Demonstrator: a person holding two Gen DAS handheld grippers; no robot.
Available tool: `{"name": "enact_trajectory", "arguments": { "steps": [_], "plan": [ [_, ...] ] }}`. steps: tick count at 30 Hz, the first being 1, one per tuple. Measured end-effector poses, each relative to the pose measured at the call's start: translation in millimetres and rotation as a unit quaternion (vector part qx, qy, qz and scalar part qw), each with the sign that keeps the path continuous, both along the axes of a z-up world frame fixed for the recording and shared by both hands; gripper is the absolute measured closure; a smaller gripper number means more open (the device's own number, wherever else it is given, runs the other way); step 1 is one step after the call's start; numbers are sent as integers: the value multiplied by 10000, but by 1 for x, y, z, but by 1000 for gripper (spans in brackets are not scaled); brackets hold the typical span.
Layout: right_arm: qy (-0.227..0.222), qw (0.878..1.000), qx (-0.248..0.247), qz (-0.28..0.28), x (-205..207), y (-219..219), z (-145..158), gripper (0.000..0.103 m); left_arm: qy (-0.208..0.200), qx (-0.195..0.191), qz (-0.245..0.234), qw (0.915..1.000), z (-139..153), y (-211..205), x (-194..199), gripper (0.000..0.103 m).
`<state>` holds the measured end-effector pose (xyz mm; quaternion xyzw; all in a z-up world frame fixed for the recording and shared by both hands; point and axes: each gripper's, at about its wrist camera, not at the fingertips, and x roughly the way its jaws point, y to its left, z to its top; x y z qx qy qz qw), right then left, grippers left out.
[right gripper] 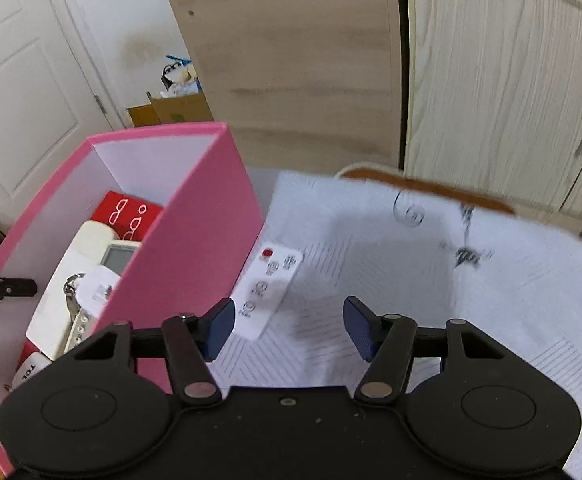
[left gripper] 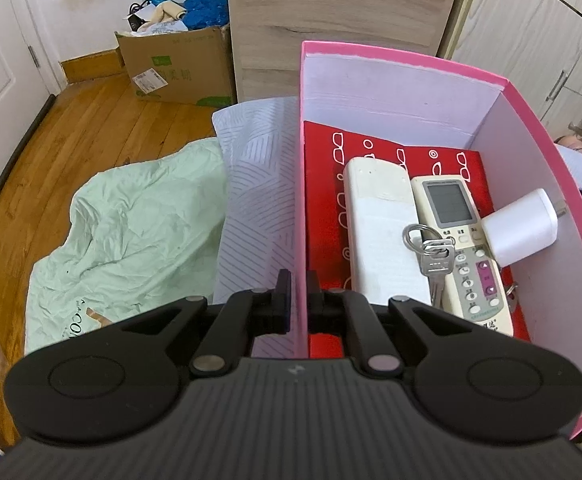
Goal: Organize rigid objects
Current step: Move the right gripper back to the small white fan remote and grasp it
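Right claw (right gripper: 289,330) is hanging with jaws apart and empty. The small white remote (right gripper: 269,292) is lying just ahead-left, beside the pink box (right gripper: 195,240), long axis running away from it. Left claw (left gripper: 299,300) is clamped on the box wall.

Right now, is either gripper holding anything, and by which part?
The left gripper clamps the pink box by its near side wall. The right gripper is open and holds nothing.
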<state>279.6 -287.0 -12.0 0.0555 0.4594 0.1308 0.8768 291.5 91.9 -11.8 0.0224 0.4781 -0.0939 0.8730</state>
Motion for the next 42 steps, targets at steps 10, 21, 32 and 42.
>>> {"name": "enact_trajectory", "arguments": {
  "steps": [10, 21, 32, 42],
  "plan": [
    [226, 9995, 180, -142, 23, 14, -24, 38, 8, -45, 28, 10000, 0, 3, 1, 97],
    [297, 9963, 563, -569, 41, 8, -40, 37, -31, -117, 40, 9999, -1, 9, 2, 96],
    [-108, 9993, 41, -349, 53, 23, -44, 37, -41, -75, 135, 9999, 0, 10, 0, 96],
    [-358, 9987, -299, -205, 48, 29, -49, 37, -73, -16, 141, 9999, 2, 13, -2, 96]
  ]
}}
